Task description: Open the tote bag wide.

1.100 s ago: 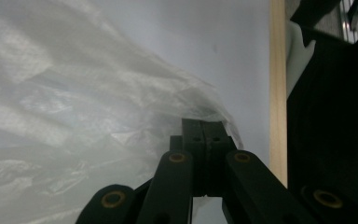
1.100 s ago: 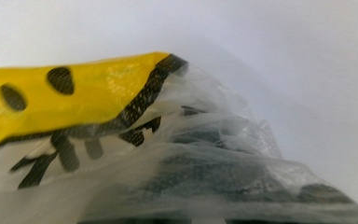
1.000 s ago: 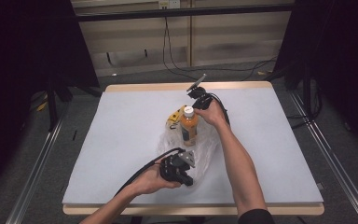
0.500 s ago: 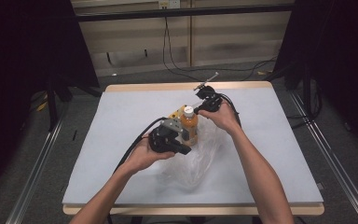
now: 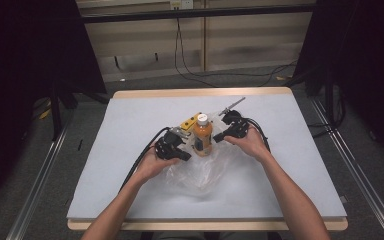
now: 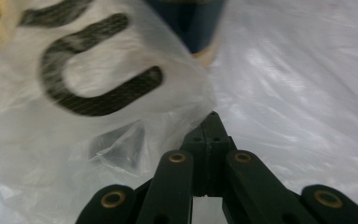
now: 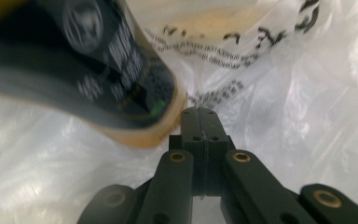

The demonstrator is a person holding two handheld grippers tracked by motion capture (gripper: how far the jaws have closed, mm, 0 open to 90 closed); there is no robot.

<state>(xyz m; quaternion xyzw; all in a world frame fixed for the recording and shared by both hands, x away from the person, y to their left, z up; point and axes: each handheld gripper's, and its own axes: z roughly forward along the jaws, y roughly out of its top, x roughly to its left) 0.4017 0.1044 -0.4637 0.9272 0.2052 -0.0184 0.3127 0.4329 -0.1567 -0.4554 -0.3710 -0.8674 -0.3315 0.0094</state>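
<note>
A bottle [image 5: 203, 139] of orange drink with a white cap stands upright mid-table, its base inside a clear plastic bag [image 5: 200, 175] with black print. My left gripper [image 5: 184, 155] sits just left of the bottle; in the left gripper view its jaws are together [image 6: 212, 122], pinching the bag's film [image 6: 74, 121], with the bottle's dark label [image 6: 191, 23] beyond. My right gripper [image 5: 218, 136] is at the bottle's right. Its jaws meet [image 7: 199, 115] at the bag's film [image 7: 279, 93], and the dark-labelled bottle [image 7: 84, 70] leans close on the left.
A yellow block [image 5: 190, 121] with a grey part lies just behind the bottle. A thin metal rod [image 5: 233, 104] sticks out behind the right gripper. The grey table mat [image 5: 130, 115] extends on all sides, and cables trail from both grippers.
My left gripper has moved from the table's front up to the bottle's left side, drawing the bag with it. The right gripper has shifted from behind the bottle to its right side.
</note>
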